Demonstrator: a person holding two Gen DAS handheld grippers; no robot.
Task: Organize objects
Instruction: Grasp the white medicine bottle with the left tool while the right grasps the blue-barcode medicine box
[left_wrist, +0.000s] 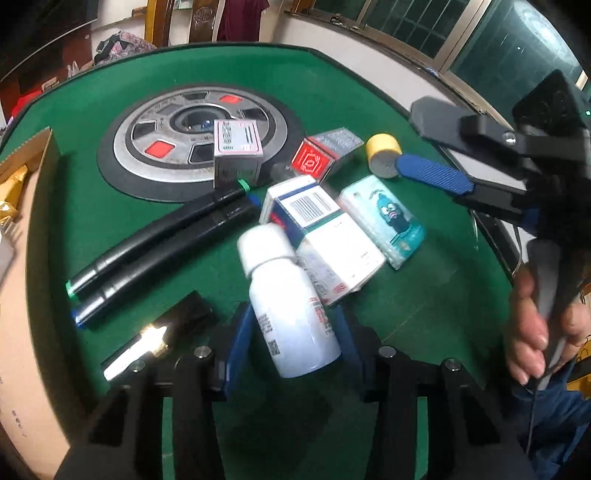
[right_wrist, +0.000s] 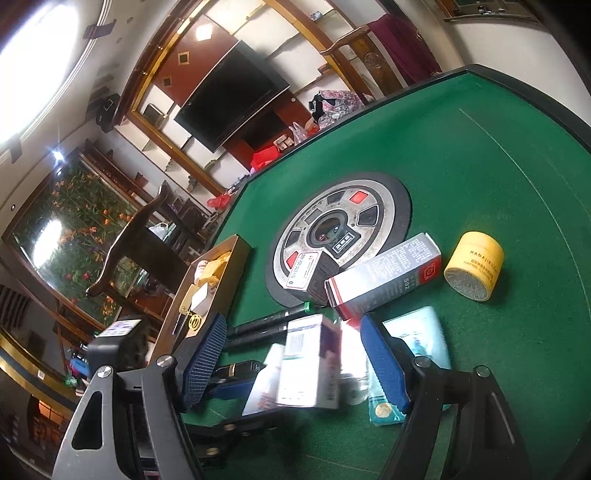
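Observation:
My left gripper (left_wrist: 293, 332) has its blue pads on both sides of a white bottle (left_wrist: 291, 306) lying on the green table (left_wrist: 406, 92); they touch it or nearly do. My right gripper (right_wrist: 295, 354) is open above a pile of boxes: a white box with a barcode (left_wrist: 314, 218), a teal cartoon pack (left_wrist: 388, 218) and a red-and-grey box (right_wrist: 384, 277). It also shows in the left wrist view (left_wrist: 436, 147), open, next to a yellow jar (left_wrist: 384, 153). Two black markers (left_wrist: 159, 251) lie to the left.
A round metal hub (left_wrist: 199, 140) sits in the table's centre with a grey box (left_wrist: 236, 151) on it. A cardboard box (right_wrist: 218, 288) with gold packets stands at the table's left edge. A black-and-gold lipstick (left_wrist: 155, 332) lies near my left gripper.

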